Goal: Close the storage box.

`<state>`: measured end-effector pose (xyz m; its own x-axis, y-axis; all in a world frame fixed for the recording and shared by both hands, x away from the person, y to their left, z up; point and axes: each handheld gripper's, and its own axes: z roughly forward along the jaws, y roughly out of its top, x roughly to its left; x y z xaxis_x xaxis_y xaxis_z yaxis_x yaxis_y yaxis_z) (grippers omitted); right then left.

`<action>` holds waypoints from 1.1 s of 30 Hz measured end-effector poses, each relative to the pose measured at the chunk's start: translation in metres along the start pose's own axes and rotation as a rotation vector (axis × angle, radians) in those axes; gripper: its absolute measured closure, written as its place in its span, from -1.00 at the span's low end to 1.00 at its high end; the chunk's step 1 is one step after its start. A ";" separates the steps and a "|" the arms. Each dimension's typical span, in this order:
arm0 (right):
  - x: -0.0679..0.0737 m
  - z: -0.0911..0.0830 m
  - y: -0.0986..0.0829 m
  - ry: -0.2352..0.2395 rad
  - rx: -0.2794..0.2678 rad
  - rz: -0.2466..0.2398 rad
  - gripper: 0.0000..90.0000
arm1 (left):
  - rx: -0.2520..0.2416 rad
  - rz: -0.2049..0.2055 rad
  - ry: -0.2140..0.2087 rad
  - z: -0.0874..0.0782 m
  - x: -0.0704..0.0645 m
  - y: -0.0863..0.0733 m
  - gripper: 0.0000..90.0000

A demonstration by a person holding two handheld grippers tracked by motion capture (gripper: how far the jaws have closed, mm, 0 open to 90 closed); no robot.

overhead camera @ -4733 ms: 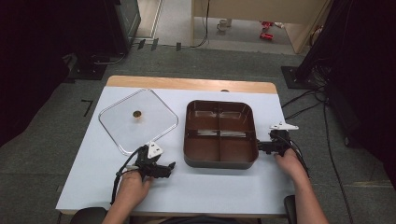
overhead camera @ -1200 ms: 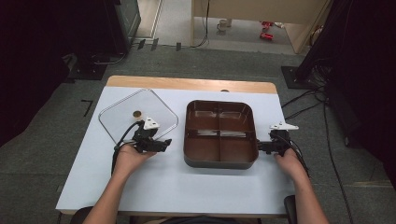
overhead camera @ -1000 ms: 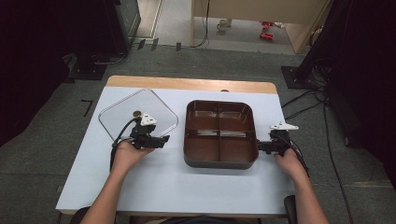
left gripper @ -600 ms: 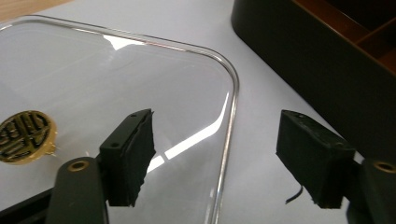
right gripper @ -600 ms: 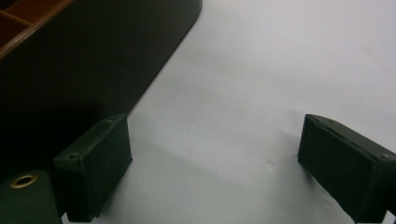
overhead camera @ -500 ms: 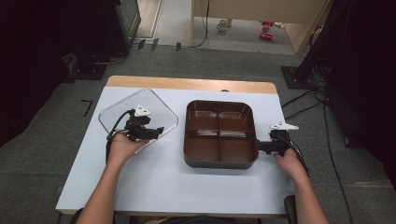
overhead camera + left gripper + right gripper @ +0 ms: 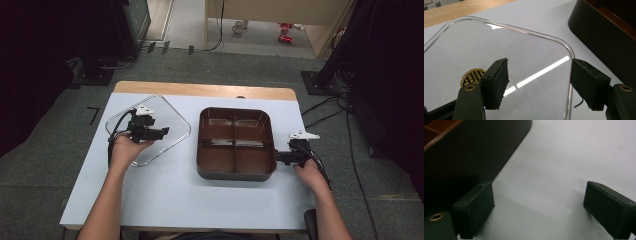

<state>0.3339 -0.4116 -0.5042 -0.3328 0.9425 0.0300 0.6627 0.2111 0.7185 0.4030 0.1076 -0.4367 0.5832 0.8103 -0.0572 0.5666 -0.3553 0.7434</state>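
A clear square lid with rounded corners lies on the white table at the left; a small brass vent knob sits at its middle. My left gripper hovers over the lid, open, its jaws spread wide above the glass with nothing between them. A dark brown tray with several compartments sits at the table's centre. My right gripper rests open on the table by the tray's right side, its left pad close to the tray wall.
The white tabletop has free room in front of the tray and lid. A wooden strip runs along the far edge. Cables lie on the floor to the right.
My left gripper has moved from the table in front of the lid up and leftward, over the lid's middle. The right gripper has stayed by the tray.
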 end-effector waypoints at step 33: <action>0.000 0.000 0.000 0.000 -0.002 0.001 -0.80 | 0.037 -0.109 0.114 0.023 0.055 -0.018 0.11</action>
<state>0.3339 -0.4115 -0.5044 -0.3323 0.9427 0.0306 0.6617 0.2099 0.7197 0.4380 0.1481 -0.4683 0.4489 0.8916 -0.0587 0.6448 -0.2778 0.7121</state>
